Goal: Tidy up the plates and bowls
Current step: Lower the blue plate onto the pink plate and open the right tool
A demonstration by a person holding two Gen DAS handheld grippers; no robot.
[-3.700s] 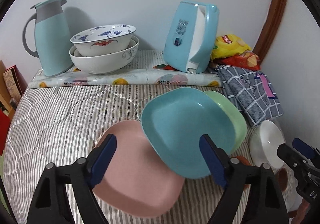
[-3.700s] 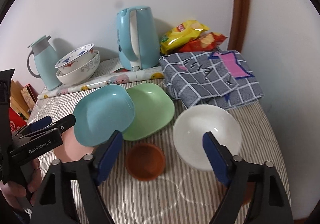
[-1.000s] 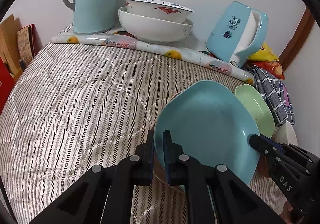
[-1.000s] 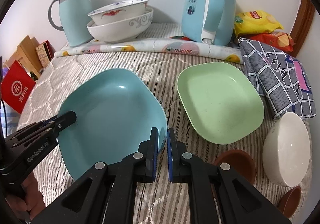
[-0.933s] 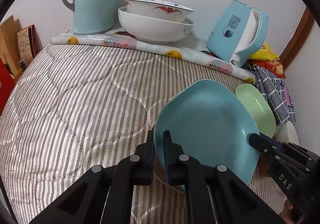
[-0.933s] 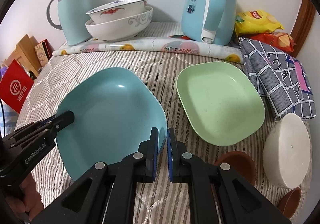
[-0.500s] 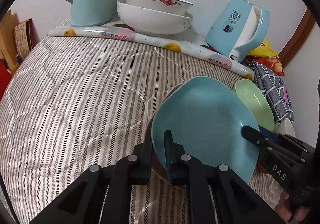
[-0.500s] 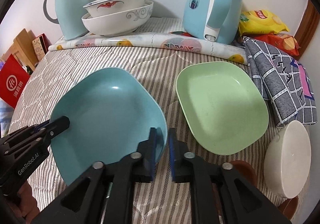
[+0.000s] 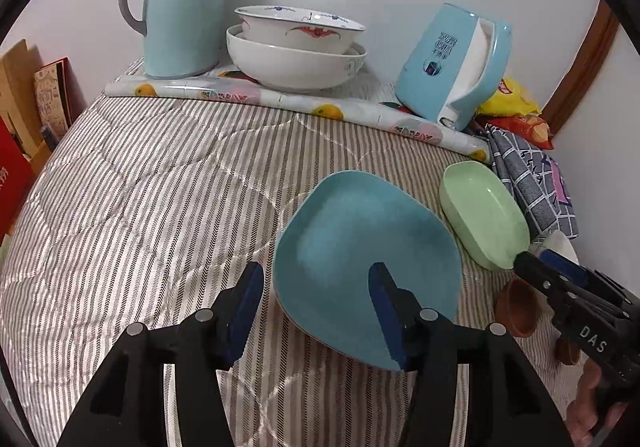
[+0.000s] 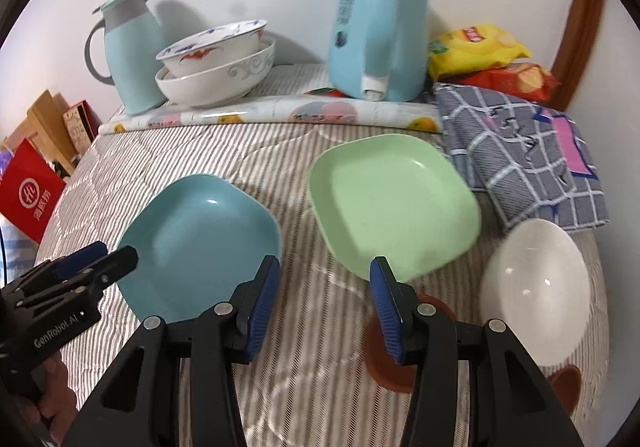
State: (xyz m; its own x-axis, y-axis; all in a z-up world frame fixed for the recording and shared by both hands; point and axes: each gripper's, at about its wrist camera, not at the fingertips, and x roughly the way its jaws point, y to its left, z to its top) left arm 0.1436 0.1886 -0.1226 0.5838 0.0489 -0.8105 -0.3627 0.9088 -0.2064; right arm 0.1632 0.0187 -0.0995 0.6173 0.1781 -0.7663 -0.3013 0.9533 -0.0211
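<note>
Both my left claw [image 9: 316,301] and right claw [image 10: 324,297] are spread, empty. The square blue plastic plate [image 10: 200,243] lies on the striped quilted desk [image 9: 140,187], beside the square green plastic plate [image 10: 394,203].

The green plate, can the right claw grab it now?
Probably yes. The right claw is open, the green plate lies just ahead of it, and nothing sits between them.

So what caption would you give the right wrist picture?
Open right gripper poised between a blue plate and a green plate on a striped cloth.
</note>
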